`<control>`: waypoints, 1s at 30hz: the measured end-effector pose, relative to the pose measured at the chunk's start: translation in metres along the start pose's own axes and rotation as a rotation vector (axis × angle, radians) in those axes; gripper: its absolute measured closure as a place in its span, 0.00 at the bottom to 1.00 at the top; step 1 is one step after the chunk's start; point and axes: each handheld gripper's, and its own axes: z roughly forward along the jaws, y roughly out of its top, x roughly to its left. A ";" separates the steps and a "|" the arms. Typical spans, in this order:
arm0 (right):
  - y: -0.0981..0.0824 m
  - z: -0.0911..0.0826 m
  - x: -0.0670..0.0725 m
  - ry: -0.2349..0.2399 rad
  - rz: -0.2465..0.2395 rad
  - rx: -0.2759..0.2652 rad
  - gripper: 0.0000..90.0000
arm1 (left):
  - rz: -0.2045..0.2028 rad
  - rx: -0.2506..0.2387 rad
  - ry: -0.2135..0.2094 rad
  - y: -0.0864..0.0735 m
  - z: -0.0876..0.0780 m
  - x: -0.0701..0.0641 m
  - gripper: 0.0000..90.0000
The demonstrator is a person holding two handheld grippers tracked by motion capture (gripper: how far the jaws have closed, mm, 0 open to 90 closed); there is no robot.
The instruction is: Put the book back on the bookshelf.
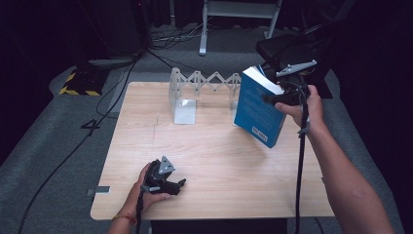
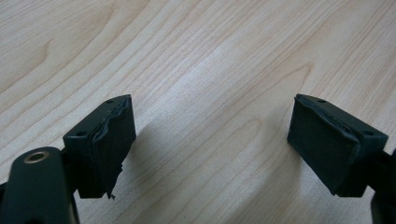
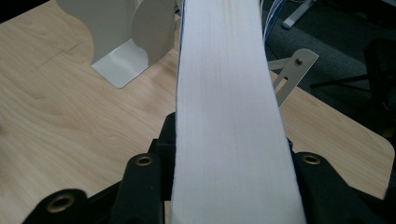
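Gripping a blue book between right gripper jaws, tilted above table

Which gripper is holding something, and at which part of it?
The right gripper holds the blue book across its page edge, covers between the jaws. The left gripper holds nothing.

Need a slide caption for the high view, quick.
Right gripper holds blue book tilted beside the bookend rack; left gripper rests open.
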 end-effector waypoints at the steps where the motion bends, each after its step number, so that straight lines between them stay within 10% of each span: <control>1: 0.002 0.003 -0.001 0.000 0.007 0.002 0.68 | -0.006 0.001 -0.003 0.000 0.000 0.000 0.17; 30: 0.031 0.072 -0.027 -0.184 0.243 -0.036 0.68 | -0.028 0.007 -0.011 0.000 0.000 0.001 0.17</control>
